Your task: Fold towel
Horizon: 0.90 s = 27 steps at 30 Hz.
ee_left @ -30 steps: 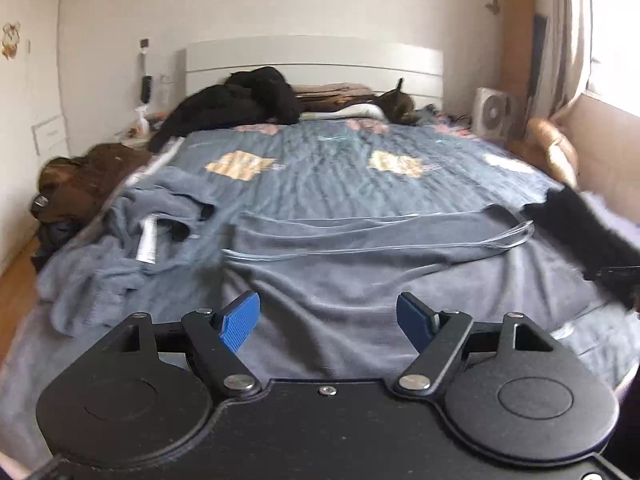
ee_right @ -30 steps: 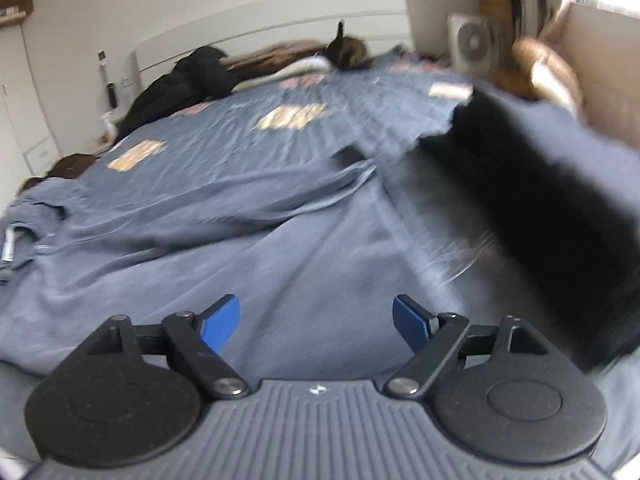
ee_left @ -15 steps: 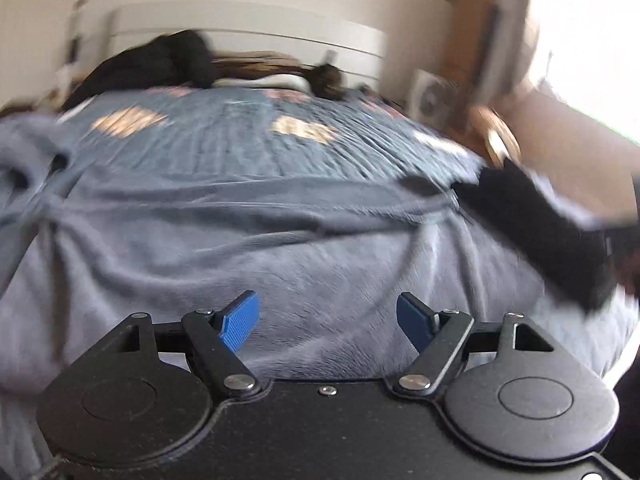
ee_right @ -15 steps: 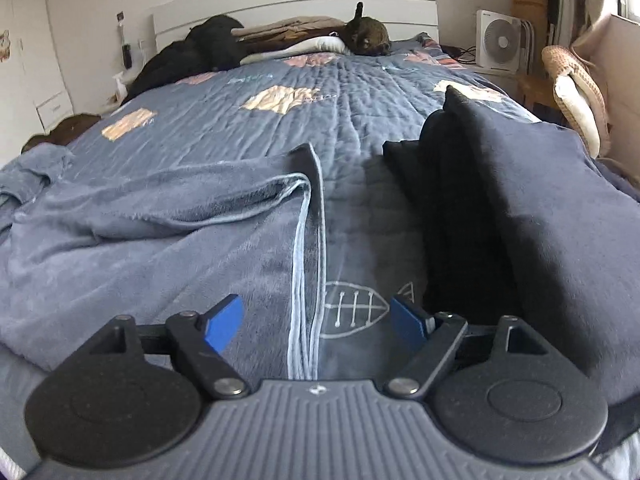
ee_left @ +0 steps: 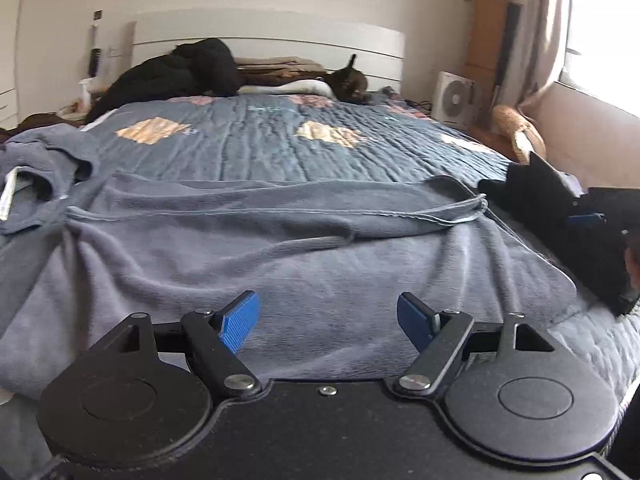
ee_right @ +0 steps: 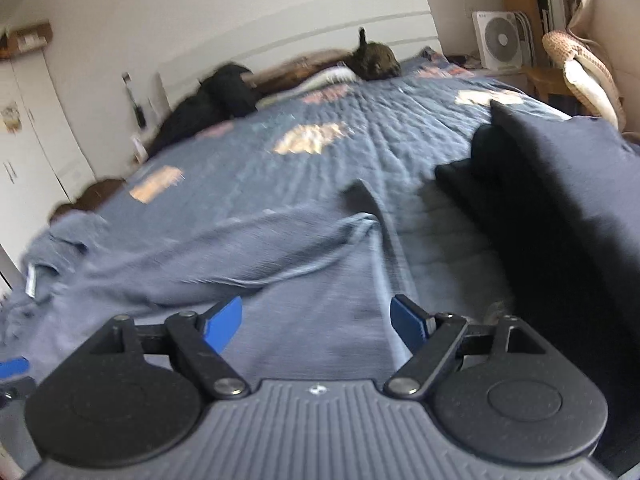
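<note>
Since a second ago your left camera has swung out and come back to nearly the same view, while the right view has gone from sharp to tilted and smeared with motion.

Nearest you, your left gripper [ee_left: 328, 320] hangs over the towel [ee_left: 280, 264] with its blue pads spread wide and nothing between them. Your right gripper [ee_right: 316, 322] is the same: jaws wide apart, empty, over the towel's [ee_right: 304, 280] right-hand part.

That grey-blue towel lies across the near end of the bed [ee_left: 260, 140], its long axis running left to right through the left view. Its far half is doubled back toward you, so a hemmed edge [ee_left: 280, 216] crosses the middle of the frame and ends in a loose corner at centre right. At the left it is bunched, with a white label [ee_left: 8, 200] showing. In the right view its right edge runs away from you up the frame's centre.

Right of the towel sits a stack of dark folded cloth [ee_right: 560, 200], just beside it.

Beyond, the quilted blue bedspread carries tan patches. At the head of the bed lie a black garment [ee_left: 180, 76] and a dark cat [ee_left: 348, 84] against the white headboard [ee_left: 280, 36]. A white fan [ee_left: 456, 100] stands at upper right, near the curtained window [ee_left: 600, 20].
</note>
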Available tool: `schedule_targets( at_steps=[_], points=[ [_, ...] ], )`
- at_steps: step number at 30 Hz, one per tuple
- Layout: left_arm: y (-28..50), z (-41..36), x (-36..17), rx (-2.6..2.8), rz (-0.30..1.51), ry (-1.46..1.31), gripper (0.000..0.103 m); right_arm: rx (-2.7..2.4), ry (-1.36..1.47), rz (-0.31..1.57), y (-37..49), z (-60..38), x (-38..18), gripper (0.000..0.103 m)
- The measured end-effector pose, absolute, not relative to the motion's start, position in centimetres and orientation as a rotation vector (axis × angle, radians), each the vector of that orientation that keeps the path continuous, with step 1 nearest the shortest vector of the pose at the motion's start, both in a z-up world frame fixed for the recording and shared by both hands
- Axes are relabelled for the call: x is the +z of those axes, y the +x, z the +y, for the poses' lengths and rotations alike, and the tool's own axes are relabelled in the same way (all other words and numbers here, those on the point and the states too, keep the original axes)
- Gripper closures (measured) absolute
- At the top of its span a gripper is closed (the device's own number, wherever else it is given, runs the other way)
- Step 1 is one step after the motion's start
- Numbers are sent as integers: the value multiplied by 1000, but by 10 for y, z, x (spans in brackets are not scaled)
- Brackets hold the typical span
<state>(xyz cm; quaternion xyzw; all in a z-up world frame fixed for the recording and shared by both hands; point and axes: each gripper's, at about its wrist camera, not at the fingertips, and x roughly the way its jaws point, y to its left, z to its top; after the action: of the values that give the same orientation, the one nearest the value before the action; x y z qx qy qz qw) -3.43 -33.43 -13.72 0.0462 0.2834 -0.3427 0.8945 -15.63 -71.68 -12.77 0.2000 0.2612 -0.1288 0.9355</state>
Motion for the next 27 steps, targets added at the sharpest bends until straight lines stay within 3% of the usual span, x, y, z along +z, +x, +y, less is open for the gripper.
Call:
schedule_targets(
  at_steps=[9, 27],
  points=[
    [-18, -318, -98, -645, 522, 93, 27, -307, 438, 521, -135, -676, -130, 22],
    [61, -305, -106, -503, 550, 197, 27, -167, 280, 515, -52, -632, -110, 20]
  ],
)
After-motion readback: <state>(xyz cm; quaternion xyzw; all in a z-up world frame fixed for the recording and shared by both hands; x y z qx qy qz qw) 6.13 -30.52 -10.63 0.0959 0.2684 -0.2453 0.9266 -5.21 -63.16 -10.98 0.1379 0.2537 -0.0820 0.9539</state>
